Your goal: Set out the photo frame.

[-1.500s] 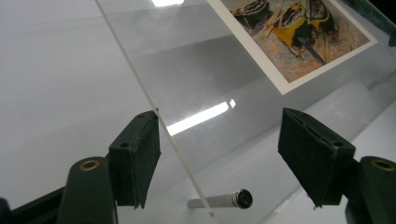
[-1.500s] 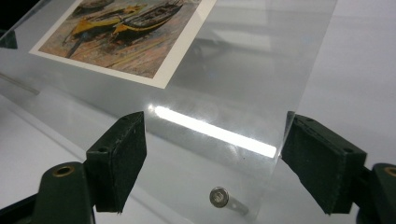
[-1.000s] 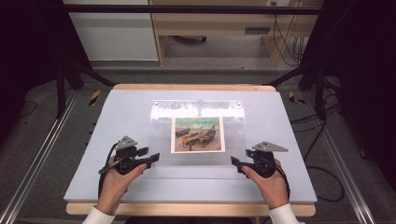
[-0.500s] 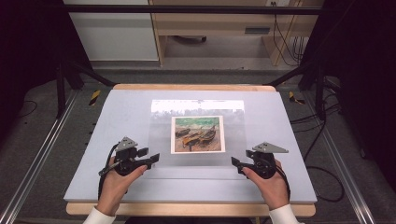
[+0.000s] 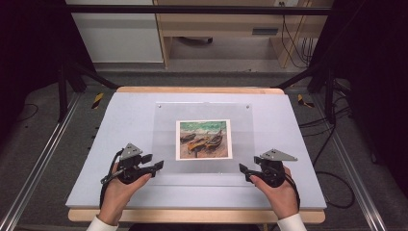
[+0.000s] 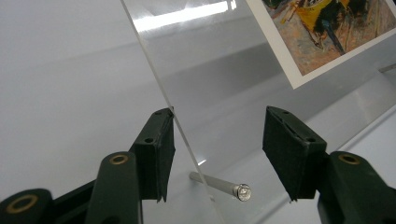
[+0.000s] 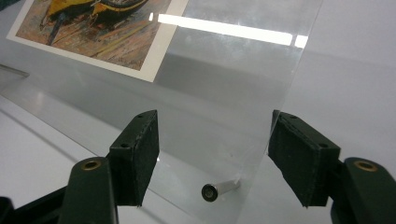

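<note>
A clear acrylic sheet (image 5: 202,115) lies on the table with a boat picture (image 5: 203,139) under it. My left gripper (image 5: 159,166) is at its near left corner and my right gripper (image 5: 242,169) at its near right corner. In the left gripper view the open jaws (image 6: 217,140) straddle a small metal pin (image 6: 219,185), and the sheet's edge runs along the left pad (image 6: 159,154). The right gripper's jaws (image 7: 212,140) straddle another pin (image 7: 220,189) without touching it. Both pairs of jaws have just been closing. The picture (image 6: 327,28) (image 7: 98,28) lies beyond.
The pale table top (image 5: 120,120) has a wooden front edge (image 5: 192,215). Black stand legs (image 5: 72,77) and cables (image 5: 332,144) are on the floor to either side. A cabinet (image 5: 216,24) stands behind the table.
The bright glare on the far part of the clear sheet has faded. Hands and grippers have stayed in place.
</note>
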Demonstrator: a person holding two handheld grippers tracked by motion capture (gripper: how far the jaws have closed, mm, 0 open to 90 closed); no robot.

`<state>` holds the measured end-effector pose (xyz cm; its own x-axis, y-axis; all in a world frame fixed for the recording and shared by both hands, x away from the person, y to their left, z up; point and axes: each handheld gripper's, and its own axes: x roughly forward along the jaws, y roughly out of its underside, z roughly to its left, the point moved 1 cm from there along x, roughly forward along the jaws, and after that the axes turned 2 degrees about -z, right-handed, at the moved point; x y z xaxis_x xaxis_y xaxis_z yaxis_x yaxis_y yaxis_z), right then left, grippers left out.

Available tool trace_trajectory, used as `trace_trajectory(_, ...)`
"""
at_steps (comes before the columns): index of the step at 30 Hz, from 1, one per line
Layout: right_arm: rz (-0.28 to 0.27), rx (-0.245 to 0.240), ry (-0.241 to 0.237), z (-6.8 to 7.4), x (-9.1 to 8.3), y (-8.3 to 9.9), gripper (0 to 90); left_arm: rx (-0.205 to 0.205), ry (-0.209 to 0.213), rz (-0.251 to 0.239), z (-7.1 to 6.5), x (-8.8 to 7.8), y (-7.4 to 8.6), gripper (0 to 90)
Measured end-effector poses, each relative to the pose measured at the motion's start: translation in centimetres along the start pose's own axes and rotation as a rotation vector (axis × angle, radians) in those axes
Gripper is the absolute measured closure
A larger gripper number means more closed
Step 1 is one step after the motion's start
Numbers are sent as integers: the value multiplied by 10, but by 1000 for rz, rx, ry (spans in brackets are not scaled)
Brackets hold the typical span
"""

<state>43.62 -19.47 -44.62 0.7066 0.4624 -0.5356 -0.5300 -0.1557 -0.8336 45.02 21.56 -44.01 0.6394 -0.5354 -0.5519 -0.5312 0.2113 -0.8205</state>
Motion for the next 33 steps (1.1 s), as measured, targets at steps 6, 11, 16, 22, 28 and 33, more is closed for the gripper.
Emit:
trace_trajectory(6, -1, -12, 15, 3, -4, 3, 378, 15, -18, 0, -4, -4, 3, 464)
trace_trajectory(11, -6, -24, 28, 5, -8, 6, 411, 22, -31, -3, -6, -7, 5, 491)
trace_trajectory(16, -6, -37, 45, 8, -12, 9, 439, 22, -42, -5, -9, -10, 8, 523)
trace_trajectory(22, -10, -43, 56, 10, -16, 12, 485, 27, -54, -3, -11, -14, 11, 560)
trace_trajectory(28, -10, -36, 63, 11, -19, 15, 525, 18, -49, -6, -11, -17, 14, 596)
trace_trajectory(33, -13, -37, 65, 11, -21, 17, 549, 16, -46, -2, -11, -19, 15, 618)
